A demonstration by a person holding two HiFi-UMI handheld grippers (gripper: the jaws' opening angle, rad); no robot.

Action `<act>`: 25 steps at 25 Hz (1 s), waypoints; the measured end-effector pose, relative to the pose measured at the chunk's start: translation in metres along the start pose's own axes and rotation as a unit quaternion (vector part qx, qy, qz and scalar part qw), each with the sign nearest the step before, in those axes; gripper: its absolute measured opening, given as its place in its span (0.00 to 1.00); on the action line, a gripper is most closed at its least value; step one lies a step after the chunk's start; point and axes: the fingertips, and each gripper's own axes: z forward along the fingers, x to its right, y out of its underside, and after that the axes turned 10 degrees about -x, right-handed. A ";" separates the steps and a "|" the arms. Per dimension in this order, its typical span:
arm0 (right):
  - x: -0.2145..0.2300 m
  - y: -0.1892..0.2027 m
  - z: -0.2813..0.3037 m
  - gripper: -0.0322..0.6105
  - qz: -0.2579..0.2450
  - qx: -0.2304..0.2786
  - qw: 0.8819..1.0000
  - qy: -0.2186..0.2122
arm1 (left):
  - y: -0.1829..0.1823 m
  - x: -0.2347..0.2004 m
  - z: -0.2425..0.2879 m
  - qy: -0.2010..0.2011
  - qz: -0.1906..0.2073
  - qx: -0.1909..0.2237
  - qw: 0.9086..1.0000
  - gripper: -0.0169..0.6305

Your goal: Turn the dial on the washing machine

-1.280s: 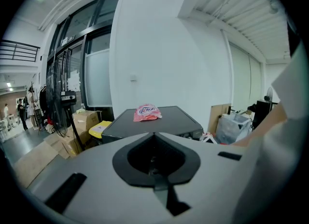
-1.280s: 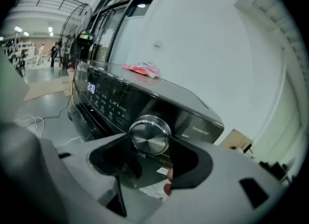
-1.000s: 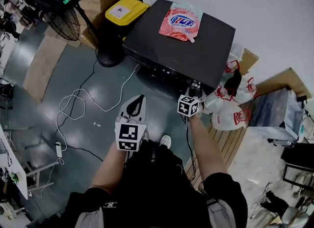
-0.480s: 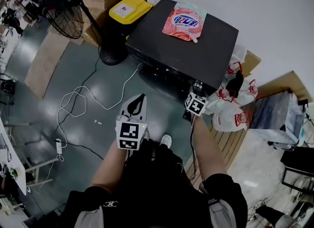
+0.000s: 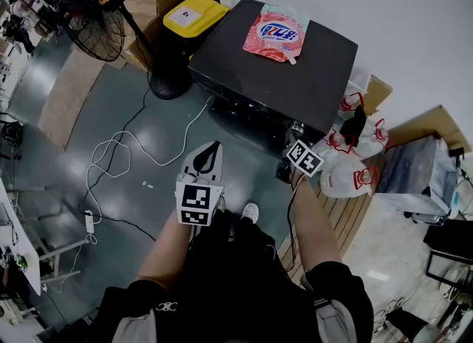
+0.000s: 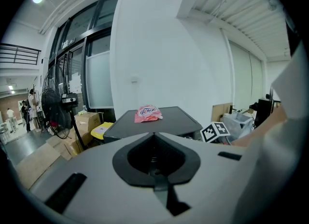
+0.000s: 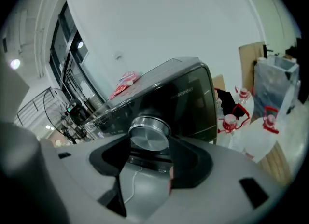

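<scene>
The dark washing machine [image 5: 273, 75] stands against the white wall, with a pink detergent pouch [image 5: 275, 32] lying on its lid. Its round silver dial [image 7: 149, 133] sits on the front panel, at the right end. My right gripper [image 7: 147, 146] is shut on this dial, a dark jaw pressing on each side of it. In the head view the right gripper [image 5: 296, 134] reaches up to the panel, its marker cube [image 5: 305, 158] tilted. My left gripper [image 5: 208, 151] hangs over the floor in front of the machine, shut and holding nothing.
White plastic bags [image 5: 347, 164] with red print lie right of the machine, beside a wooden pallet [image 5: 347, 216]. A yellow-lidded bin [image 5: 194, 15] and a standing fan [image 5: 92, 24] are at the left. White cables [image 5: 118, 164] trail across the grey floor.
The right gripper's marker cube has rolled clockwise and drifted right while the jaws stayed on the dial. The left gripper has not moved.
</scene>
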 end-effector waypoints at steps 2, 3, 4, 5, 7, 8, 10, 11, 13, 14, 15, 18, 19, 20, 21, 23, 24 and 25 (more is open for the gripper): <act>-0.001 0.001 0.000 0.44 0.024 -0.001 0.999 -0.021 | 0.000 0.000 0.000 0.001 0.000 0.000 1.000 0.02; -0.001 0.001 0.000 0.44 0.034 -0.001 0.999 -0.030 | -0.001 0.000 0.001 0.002 0.001 0.000 1.000 0.02; -0.001 0.000 0.000 0.44 0.044 -0.001 0.998 -0.040 | -0.001 0.001 0.001 0.002 0.001 0.000 1.000 0.02; -0.001 0.000 0.000 0.44 0.056 0.000 0.997 -0.050 | -0.002 0.001 0.002 0.003 0.002 0.000 1.000 0.02; 0.000 0.000 0.000 0.44 0.078 0.003 0.995 -0.066 | -0.003 0.001 0.002 0.003 0.005 0.000 1.000 0.02; 0.000 0.000 0.000 0.44 0.081 0.005 0.994 -0.069 | -0.003 0.001 0.002 0.003 0.006 -0.001 1.000 0.02; -0.001 0.000 0.000 0.44 0.076 0.008 0.995 -0.069 | -0.002 -0.001 0.002 0.003 0.007 -0.001 1.000 0.02; -0.002 0.000 0.000 0.45 0.072 0.009 0.995 -0.066 | -0.002 -0.001 0.001 0.003 0.008 -0.001 1.000 0.02; -0.002 0.001 -0.003 0.45 0.065 0.014 0.996 -0.055 | -0.002 -0.002 0.000 0.004 0.007 0.001 1.000 0.02; -0.002 0.000 -0.007 0.45 0.059 0.020 0.997 -0.046 | -0.002 -0.003 0.000 0.005 0.007 0.002 1.000 0.02; -0.003 -0.002 -0.011 0.45 0.050 0.030 0.998 -0.037 | -0.003 -0.004 0.000 0.006 0.006 0.004 1.000 0.02; -0.020 -0.011 -0.036 0.44 0.003 0.063 0.998 -0.025 | -0.010 -0.004 0.001 0.012 0.004 0.013 1.000 0.02; -0.030 -0.017 -0.048 0.44 -0.024 0.078 0.996 -0.023 | -0.013 -0.004 0.001 0.015 0.003 0.018 1.000 0.02; -0.041 -0.024 -0.061 0.42 -0.057 0.095 0.994 -0.017 | -0.017 -0.003 0.002 0.018 0.003 0.023 1.000 0.02; -0.053 -0.032 -0.075 0.35 -0.090 0.115 0.989 -0.010 | -0.022 -0.002 0.002 0.022 0.003 0.029 0.999 0.02; -0.078 -0.051 -0.105 0.21 -0.141 0.159 0.977 0.002 | -0.032 0.000 0.003 0.029 0.004 0.041 0.999 0.02; -0.090 -0.060 -0.120 0.13 -0.158 0.180 0.971 0.007 | -0.037 0.002 0.003 0.033 0.004 0.047 0.998 0.02; -0.101 -0.070 -0.136 0.06 -0.171 0.201 0.965 0.012 | -0.041 0.003 0.004 0.037 0.003 0.052 0.998 0.02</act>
